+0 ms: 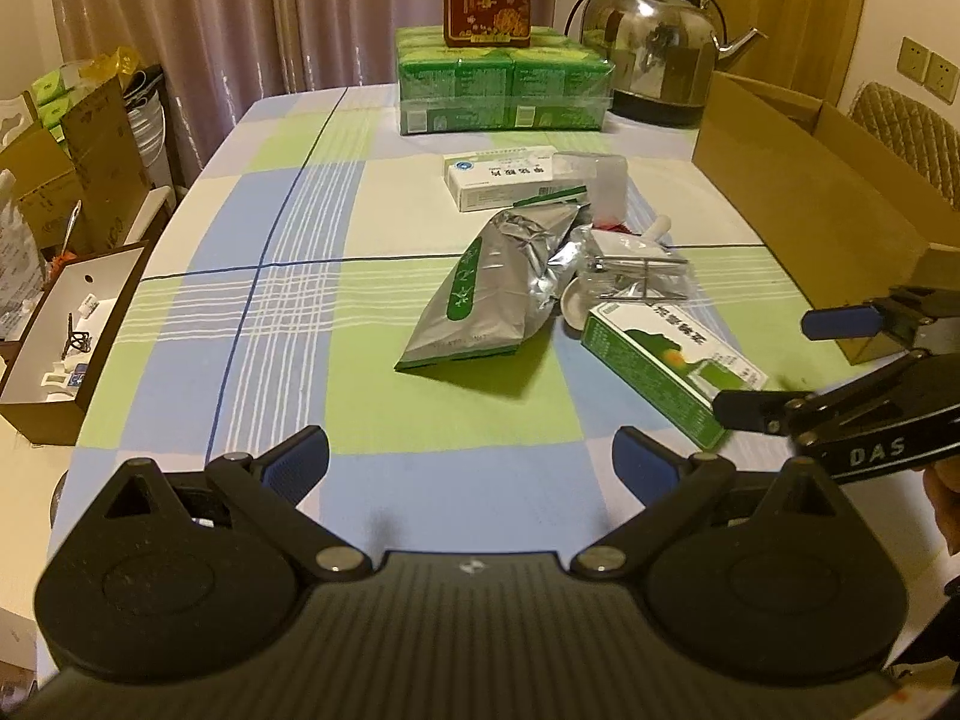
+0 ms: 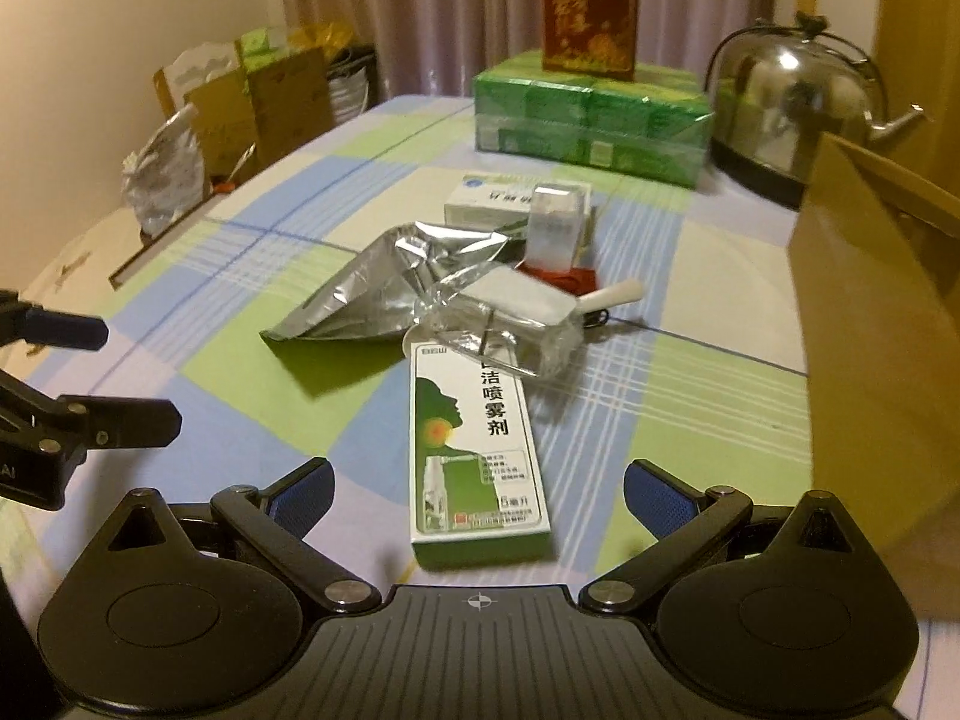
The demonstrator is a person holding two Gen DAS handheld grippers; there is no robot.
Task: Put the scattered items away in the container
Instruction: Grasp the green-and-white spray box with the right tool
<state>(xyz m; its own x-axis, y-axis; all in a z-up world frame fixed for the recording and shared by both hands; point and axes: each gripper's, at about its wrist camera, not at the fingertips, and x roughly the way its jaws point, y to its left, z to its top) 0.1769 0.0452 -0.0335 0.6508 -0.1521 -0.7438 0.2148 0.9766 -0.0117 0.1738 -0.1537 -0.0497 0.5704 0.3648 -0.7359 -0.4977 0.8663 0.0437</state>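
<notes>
Jaws of your left gripper (image 1: 471, 459) are standing wide apart and holding nothing in the left wrist view, hovering over the checked cloth on the desk (image 1: 288, 324). Nothing appears to be tidied yet: the crinkled silver foil pouch (image 1: 486, 288), the white medicine box (image 1: 510, 177) and the green-and-white spray box (image 1: 666, 369) are all lying scattered, while the brown cardboard box (image 1: 798, 210), likely your container, is waiting at the right edge; its inside is hidden. Your right gripper (image 1: 774, 360) is reaching in beside the spray box.

From the right wrist view, your right gripper (image 2: 477, 495) is also gaping open and empty, its blue ribbed pads flanking the glossy, rigid spray box (image 2: 474, 450), which is lying flat just ahead. A clear crackly wrapper (image 2: 510, 324) is resting at its far end.
</notes>
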